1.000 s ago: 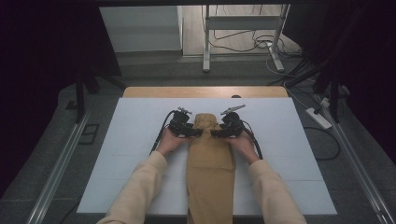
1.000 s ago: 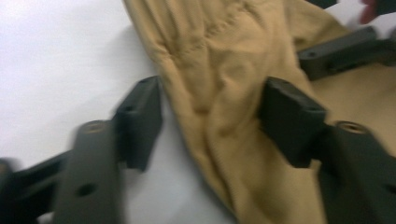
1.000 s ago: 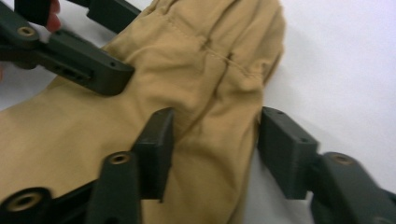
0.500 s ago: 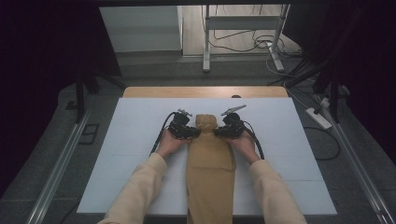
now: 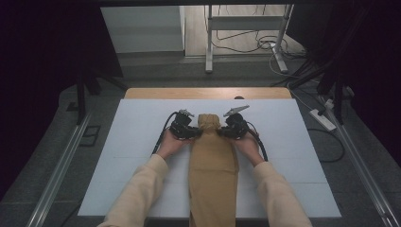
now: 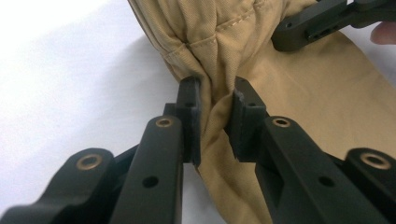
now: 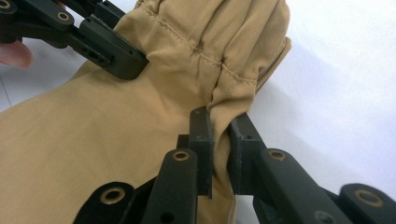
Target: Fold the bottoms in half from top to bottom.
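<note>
White table covering (image 5: 142, 142) is noted beneath the work. Both sets of jaws have just been closing: the left gripper (image 6: 215, 100) is pinched onto a fold at the tan garment (image 5: 213, 165)'s far hem, the right gripper (image 7: 219, 126) likewise at the opposite edge. The garment lies lengthwise down the table's middle. The grasp is judged secured; lifting or folding is judged outstanding.

Both grippers (image 5: 195, 133) (image 5: 222, 132) clamped (fingers just closing).
</note>
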`<action>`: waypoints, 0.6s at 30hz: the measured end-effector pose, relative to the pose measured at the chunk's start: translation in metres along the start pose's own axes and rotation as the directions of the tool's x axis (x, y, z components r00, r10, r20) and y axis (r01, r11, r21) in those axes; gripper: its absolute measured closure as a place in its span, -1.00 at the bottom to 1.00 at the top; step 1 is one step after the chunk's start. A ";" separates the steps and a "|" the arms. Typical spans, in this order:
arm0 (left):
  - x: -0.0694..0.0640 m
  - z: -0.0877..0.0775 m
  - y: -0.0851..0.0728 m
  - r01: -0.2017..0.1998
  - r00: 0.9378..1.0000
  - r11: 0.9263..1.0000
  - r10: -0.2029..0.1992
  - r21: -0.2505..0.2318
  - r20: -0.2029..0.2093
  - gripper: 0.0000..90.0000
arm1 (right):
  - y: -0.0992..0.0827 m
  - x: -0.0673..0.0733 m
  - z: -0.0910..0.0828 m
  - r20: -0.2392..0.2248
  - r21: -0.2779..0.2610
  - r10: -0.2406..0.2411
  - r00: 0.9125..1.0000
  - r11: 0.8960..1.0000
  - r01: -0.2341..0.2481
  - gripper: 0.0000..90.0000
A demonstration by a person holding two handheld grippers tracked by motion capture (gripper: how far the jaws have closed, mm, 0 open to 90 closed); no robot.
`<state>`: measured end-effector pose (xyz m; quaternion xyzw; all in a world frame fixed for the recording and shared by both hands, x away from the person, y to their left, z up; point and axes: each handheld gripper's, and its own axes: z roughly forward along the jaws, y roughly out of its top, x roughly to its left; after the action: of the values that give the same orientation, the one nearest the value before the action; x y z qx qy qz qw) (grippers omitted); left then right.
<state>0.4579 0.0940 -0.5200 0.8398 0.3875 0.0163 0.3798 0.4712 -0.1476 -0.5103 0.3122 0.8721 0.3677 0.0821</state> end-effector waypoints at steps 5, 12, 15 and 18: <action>-0.001 -0.007 0.006 -0.016 1.000 1.000 0.016 -0.005 -0.007 0.70 | 0.005 0.001 -0.005 0.012 -0.016 -0.018 1.000 1.000 0.018 0.81; -0.002 -0.009 0.007 -0.033 0.999 0.999 0.033 -0.006 -0.007 0.70 | 0.009 0.001 -0.008 0.004 -0.009 -0.029 1.000 1.000 0.029 0.82; -0.002 -0.010 0.007 -0.040 0.999 0.999 0.040 -0.009 -0.005 0.70 | 0.010 0.001 -0.009 0.001 -0.003 -0.036 0.999 0.999 0.036 0.83; -0.002 -0.012 0.009 -0.049 0.999 0.999 0.049 -0.010 -0.004 0.70 | 0.012 0.000 -0.011 -0.005 -0.005 -0.046 0.999 0.999 0.046 0.84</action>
<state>0.4579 0.0965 -0.5047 0.8472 0.3674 0.0290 0.3827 0.4723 -0.1477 -0.4943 0.2911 0.8784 0.3685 0.0888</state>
